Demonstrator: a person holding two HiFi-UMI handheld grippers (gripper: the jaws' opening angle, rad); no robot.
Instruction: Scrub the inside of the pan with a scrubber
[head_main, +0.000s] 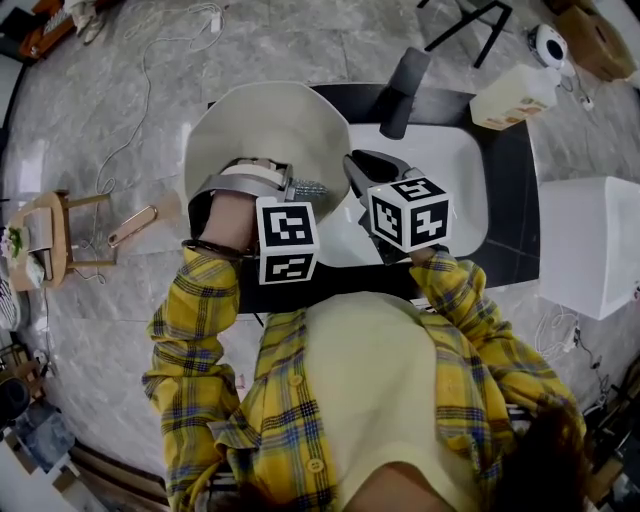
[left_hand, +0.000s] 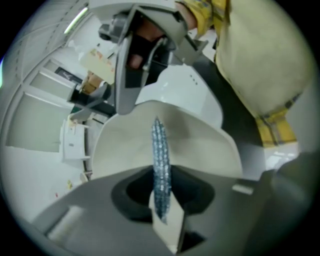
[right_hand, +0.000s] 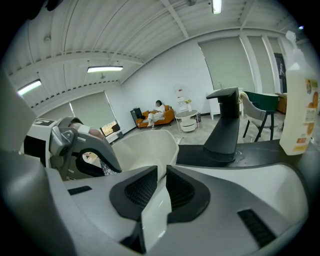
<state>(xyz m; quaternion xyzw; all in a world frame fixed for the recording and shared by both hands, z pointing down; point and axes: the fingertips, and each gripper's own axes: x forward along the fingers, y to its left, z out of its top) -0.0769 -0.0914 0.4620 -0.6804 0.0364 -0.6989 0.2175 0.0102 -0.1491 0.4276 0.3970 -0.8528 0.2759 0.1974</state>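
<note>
Cream pan (head_main: 262, 128) — pinched between right fingers (right_hand: 186, 190); left fingers (left_hand: 134, 192) clamp scrubber (left_hand: 161, 160) over pan's inside.

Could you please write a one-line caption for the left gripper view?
Left gripper shut on the mesh scrubber, held edge-on before the cream pan.

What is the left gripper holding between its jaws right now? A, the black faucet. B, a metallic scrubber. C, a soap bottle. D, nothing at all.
B: in the left gripper view, the left gripper has its jaws closed on the metallic scrubber, which shows edge-on in front of the cream pan.
</note>
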